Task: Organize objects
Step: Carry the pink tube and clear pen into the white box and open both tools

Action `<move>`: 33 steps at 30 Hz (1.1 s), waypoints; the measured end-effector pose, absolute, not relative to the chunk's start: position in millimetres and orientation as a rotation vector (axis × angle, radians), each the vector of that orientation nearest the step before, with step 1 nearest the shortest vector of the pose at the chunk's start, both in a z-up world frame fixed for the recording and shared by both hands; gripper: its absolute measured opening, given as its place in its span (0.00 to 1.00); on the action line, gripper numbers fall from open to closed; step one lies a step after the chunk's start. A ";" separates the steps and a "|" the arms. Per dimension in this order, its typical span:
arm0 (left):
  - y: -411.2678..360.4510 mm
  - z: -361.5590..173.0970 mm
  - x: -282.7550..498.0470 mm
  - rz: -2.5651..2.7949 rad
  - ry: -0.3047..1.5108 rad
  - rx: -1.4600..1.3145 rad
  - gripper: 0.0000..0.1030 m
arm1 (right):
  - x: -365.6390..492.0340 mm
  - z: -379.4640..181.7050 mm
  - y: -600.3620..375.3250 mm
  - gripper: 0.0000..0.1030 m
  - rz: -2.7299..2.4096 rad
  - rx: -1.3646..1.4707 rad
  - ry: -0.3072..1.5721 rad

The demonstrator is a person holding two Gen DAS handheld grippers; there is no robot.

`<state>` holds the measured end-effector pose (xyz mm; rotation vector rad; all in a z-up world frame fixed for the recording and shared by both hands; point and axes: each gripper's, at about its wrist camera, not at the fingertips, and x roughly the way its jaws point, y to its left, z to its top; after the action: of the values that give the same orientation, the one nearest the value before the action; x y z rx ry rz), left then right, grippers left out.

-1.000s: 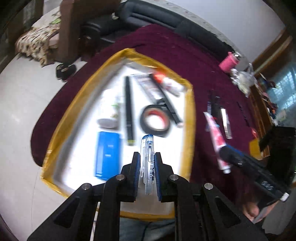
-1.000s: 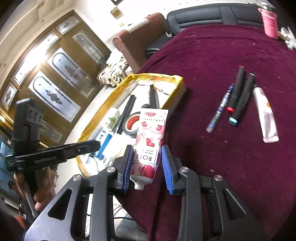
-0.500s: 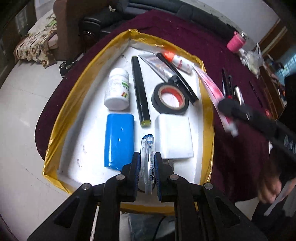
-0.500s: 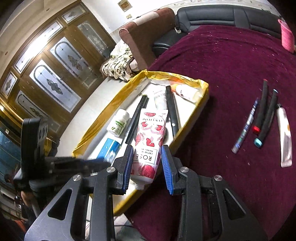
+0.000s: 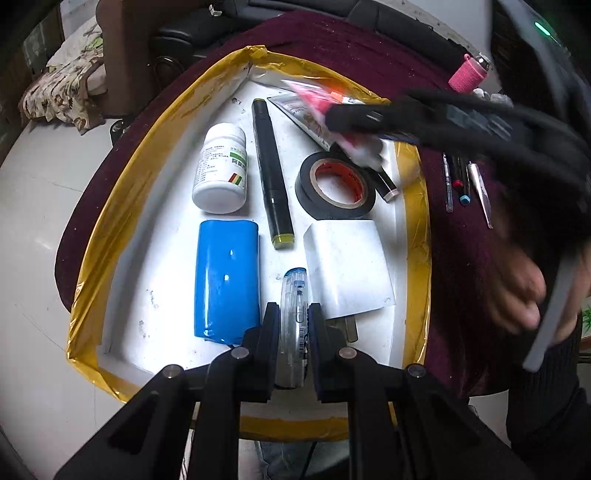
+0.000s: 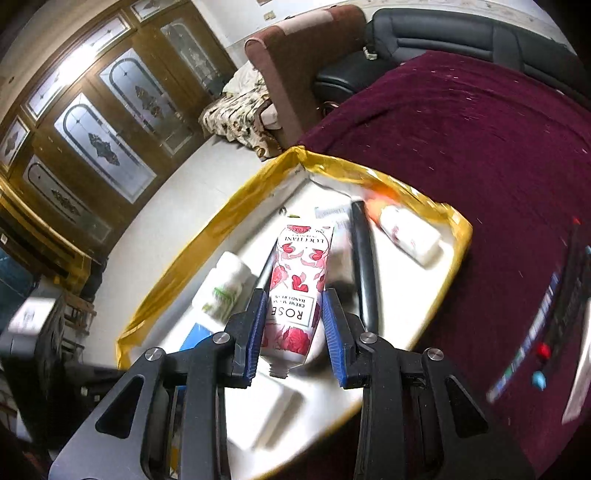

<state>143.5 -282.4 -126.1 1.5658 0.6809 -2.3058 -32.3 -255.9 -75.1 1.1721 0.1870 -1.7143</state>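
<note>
My left gripper (image 5: 293, 321) is shut on a clear correction-tape dispenser (image 5: 294, 295), low over the near end of a white tray with a yellow taped rim (image 5: 122, 192). My right gripper (image 6: 295, 314) is shut on a rose hand-cream tube (image 6: 299, 273) and holds it over the same tray (image 6: 207, 236); it shows blurred in the left wrist view (image 5: 369, 118). In the tray lie a white pill bottle (image 5: 221, 173), a black marker (image 5: 272, 173), a black tape roll (image 5: 336, 184), a blue case (image 5: 226, 280) and a white pad (image 5: 347, 269).
The tray sits on a maroon tablecloth (image 6: 498, 140). Several pens and a tube (image 5: 461, 181) lie on the cloth right of the tray. A pink cup (image 5: 467, 75) stands at the far edge. A black sofa (image 6: 461, 33) and a brown chair (image 6: 295, 48) stand behind the table.
My right gripper has carried the hand-cream tube left from the cloth to over the tray. My left gripper has come lower and closer to the tray with the dispenser.
</note>
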 end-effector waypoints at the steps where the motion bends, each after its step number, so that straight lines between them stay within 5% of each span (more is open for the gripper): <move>1: -281.8 -125.8 143.2 -2.308 0.671 1.568 0.13 | -35.0 -76.8 -262.5 0.30 -1.711 1.177 0.196; 23: -292.9 -118.5 159.3 -2.309 0.733 1.465 0.15 | -51.1 -83.2 -286.1 0.32 -1.722 1.208 0.151; 25: -293.4 -116.2 160.0 -2.311 0.743 1.447 0.18 | -47.8 -76.6 -273.6 0.32 -1.733 1.196 0.134; 30: -277.4 -102.7 147.8 -2.359 0.709 1.371 0.52 | -30.6 -62.0 -218.9 0.32 -1.723 1.169 0.069; 33: -266.4 -90.9 143.6 -2.413 0.666 1.306 0.54 | -24.9 -58.9 -180.2 0.32 -1.730 1.156 0.030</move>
<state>143.6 -266.4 -91.0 1.3057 0.6664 -2.4128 -24.9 -180.2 -58.9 1.1558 0.0297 -1.7295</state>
